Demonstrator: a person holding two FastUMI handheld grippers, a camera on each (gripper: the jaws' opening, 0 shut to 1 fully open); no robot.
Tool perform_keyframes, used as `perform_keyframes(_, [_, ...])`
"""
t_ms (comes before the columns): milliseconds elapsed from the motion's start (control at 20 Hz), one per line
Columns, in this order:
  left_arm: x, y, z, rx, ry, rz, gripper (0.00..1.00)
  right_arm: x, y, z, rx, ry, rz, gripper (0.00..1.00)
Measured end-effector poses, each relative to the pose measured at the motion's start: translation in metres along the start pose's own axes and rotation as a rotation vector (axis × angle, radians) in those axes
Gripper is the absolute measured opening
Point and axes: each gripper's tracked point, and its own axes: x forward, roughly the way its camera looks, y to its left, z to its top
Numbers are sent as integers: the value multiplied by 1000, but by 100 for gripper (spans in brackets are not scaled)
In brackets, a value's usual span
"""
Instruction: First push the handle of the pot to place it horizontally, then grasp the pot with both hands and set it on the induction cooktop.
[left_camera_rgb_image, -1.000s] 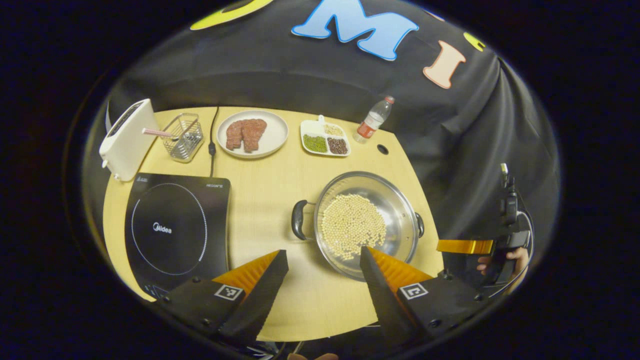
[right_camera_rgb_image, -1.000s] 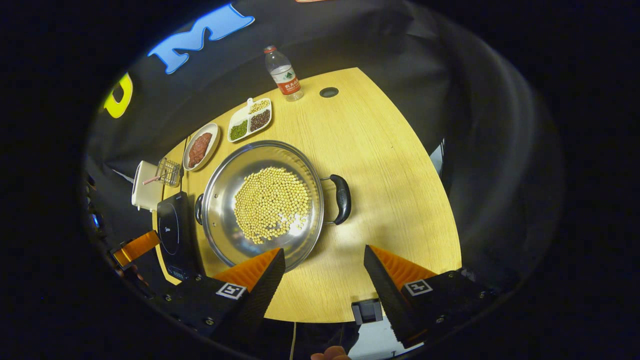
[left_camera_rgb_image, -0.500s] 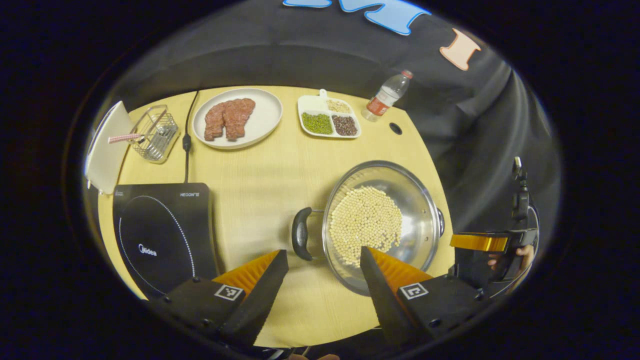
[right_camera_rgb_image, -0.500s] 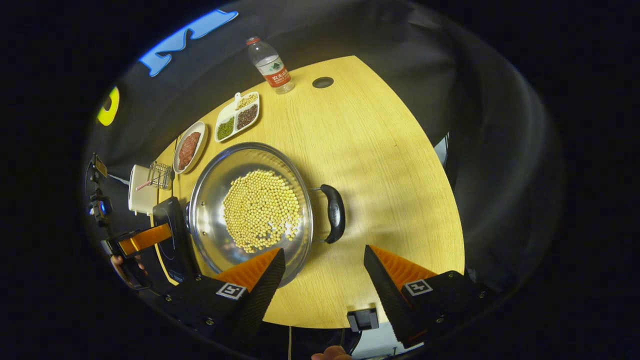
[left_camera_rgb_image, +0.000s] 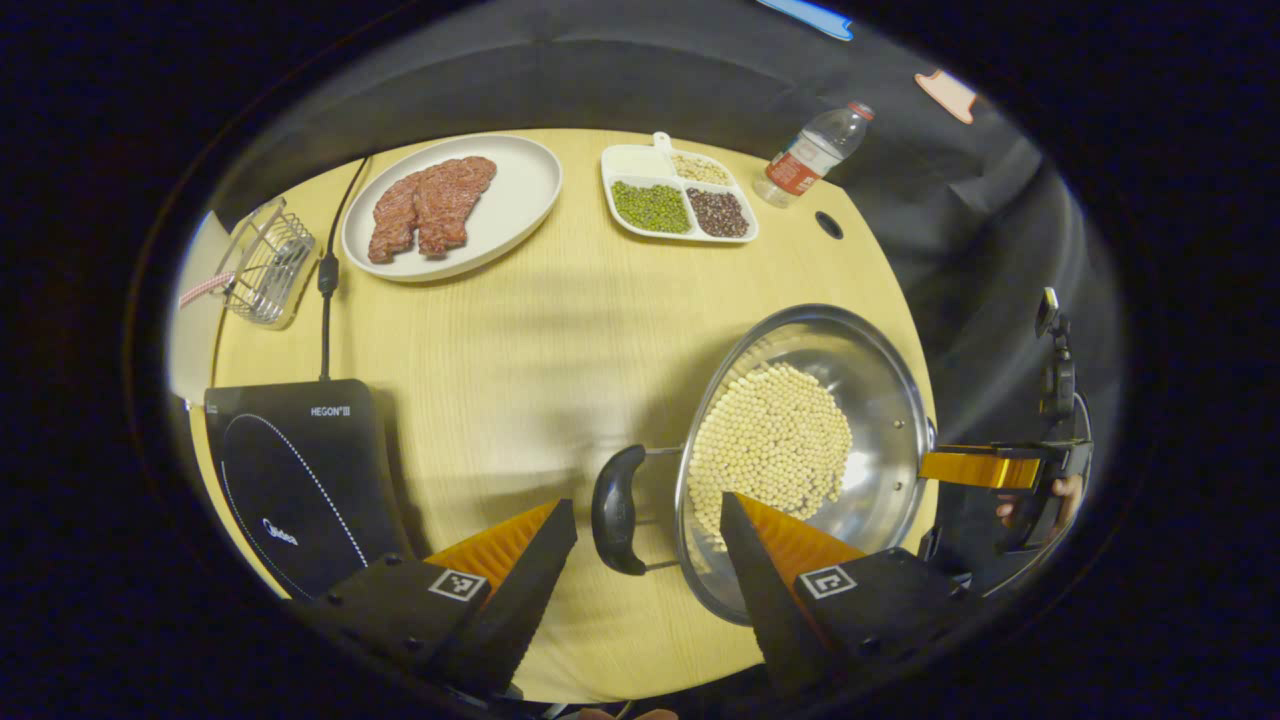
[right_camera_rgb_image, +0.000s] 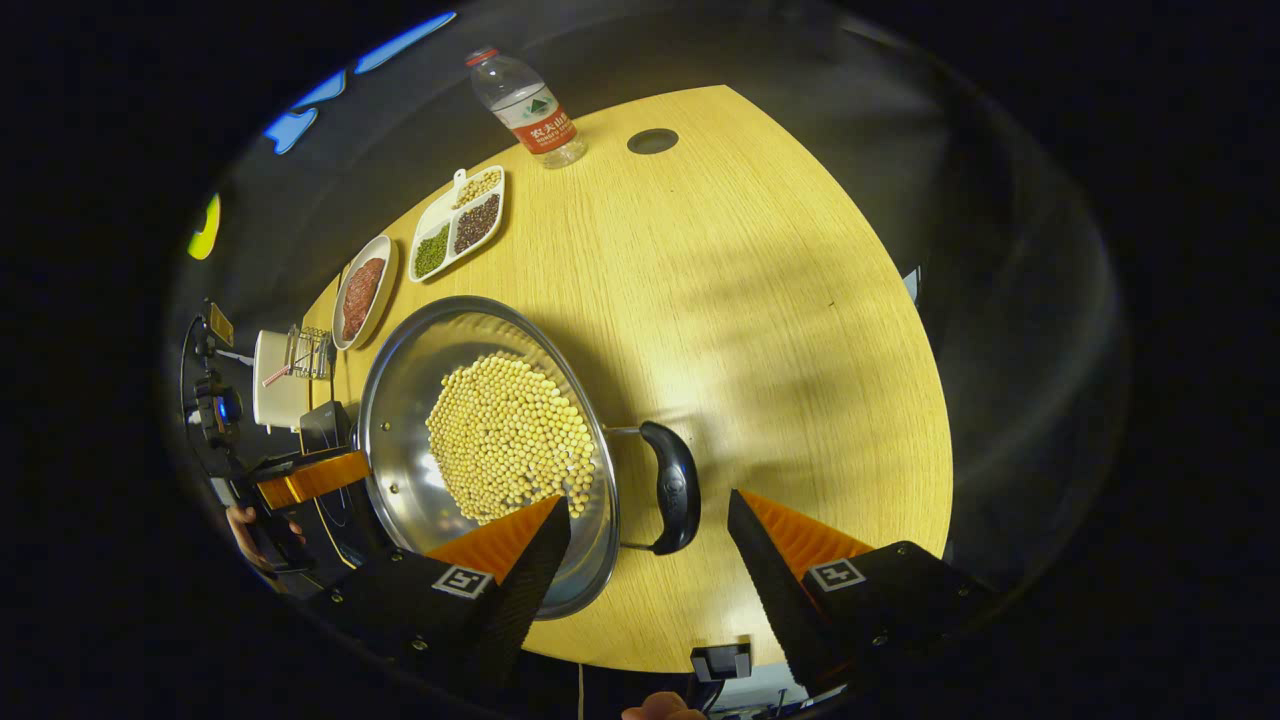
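Handles are lying level; pot (left_camera_rgb_image: 800, 450) is sitting on the table (left_camera_rgb_image: 560, 340), cooktop (left_camera_rgb_image: 290, 480) waiting. Left claw (left_camera_rgb_image: 648, 560) and right claw (right_camera_rgb_image: 648, 555) are gaping empty, straddling handles; lifting remains.

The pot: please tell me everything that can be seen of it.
The pot is a wide, shallow, shiny metal pan with no lid, standing upright on the wooden table. Pale round beans cover its bottom. Two dark loop handles on wire brackets sit on opposite sides: one lies between the open fingers of the left gripper, the other between those of the right gripper. Neither gripper touches it yet. It is apart from the cooktop.
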Motion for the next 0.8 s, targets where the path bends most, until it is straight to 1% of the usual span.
perform_keyframes(150, [12,4,3,3,14,6,99,14,0,4,7,19,-5,99])
perform_keyframes(200, [15,4,3,4,16,6,98,18,0,5,3,26,-11,99])
perform_keyframes(300, [20,4,6,14,22,7,98,28,-3,5,-14,33,-35,99])
perform_keyframes(450, [28,2,5,42,38,9,95,39,0,4,-5,43,-35,99])
perform_keyframes(500, [30,2,4,54,39,9,94,41,-2,4,4,41,-34,89])
perform_keyframes(550, [31,2,5,62,39,14,90,45,-2,3,20,46,-31,79])
perform_keyframes(600, [32,0,2,62,43,5,80,46,0,2,41,54,-23,70])
perform_keyframes(650, [35,3,2,67,43,14,70,44,0,0,47,58,-21,66])
perform_keyframes(700, [32,2,3,65,47,11,67,44,0,0,38,61,-21,62])
perform_keyframes(750, [32,2,2,58,50,5,63,45,-1,-2,11,67,-29,62])
perform_keyframes(800, [33,2,2,56,52,-2,65,44,-1,-2,-4,66,-32,62])
